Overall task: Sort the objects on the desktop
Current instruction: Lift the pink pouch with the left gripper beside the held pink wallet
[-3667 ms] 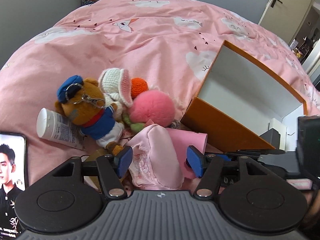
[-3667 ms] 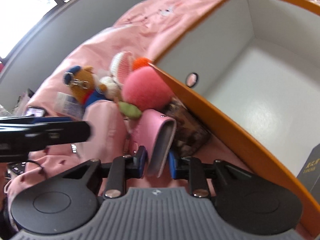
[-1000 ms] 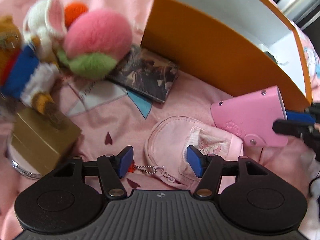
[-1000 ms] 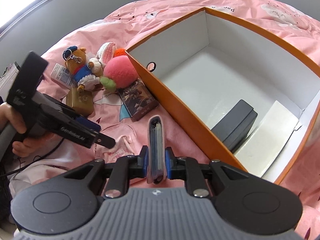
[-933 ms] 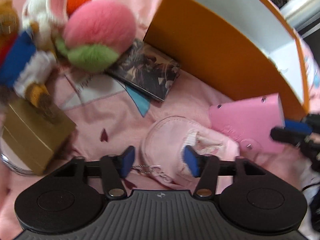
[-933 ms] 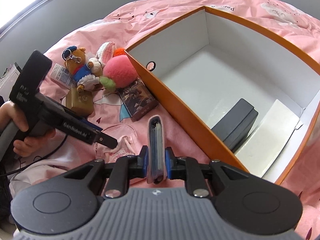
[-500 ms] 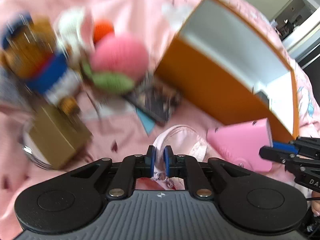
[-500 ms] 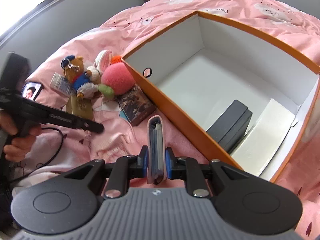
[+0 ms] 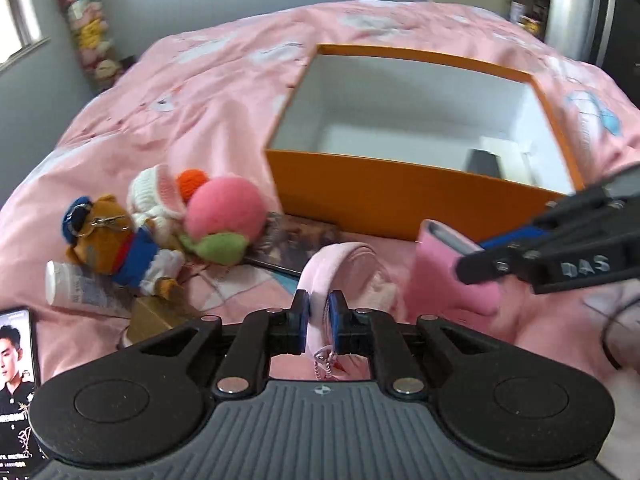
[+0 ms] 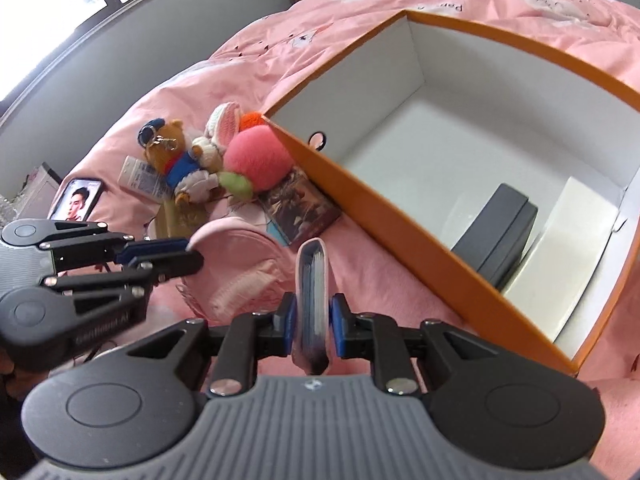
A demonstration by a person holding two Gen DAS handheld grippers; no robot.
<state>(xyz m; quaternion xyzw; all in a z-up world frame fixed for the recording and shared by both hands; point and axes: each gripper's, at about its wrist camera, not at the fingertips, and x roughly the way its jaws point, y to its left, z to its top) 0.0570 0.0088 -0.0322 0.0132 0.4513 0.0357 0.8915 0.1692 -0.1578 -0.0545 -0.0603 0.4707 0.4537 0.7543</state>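
Note:
My left gripper [image 9: 319,311] is shut on a round pink pouch [image 9: 344,268] and holds it off the pink bedspread; the pouch also shows in the right wrist view [image 10: 236,260]. My right gripper [image 10: 312,316] is shut on a pink card wallet [image 10: 313,280] held upright, just in front of the orange box [image 10: 400,224]. In the left wrist view the wallet [image 9: 448,276] hangs to the right, below the box's orange front wall [image 9: 400,196]. A black case [image 10: 496,236] and a white card lie inside the box.
Left of the box lie a bear plush [image 9: 108,240], a knitted rabbit [image 9: 156,196], a pink ball plush [image 9: 224,208], a dark booklet [image 10: 300,204], a white tube [image 9: 76,288], a gold box [image 9: 156,316] and a phone [image 9: 16,352].
My left gripper closed on the pink pouch and lifted it off the bedspread. My right gripper kept the wallet and moved slightly nearer the box.

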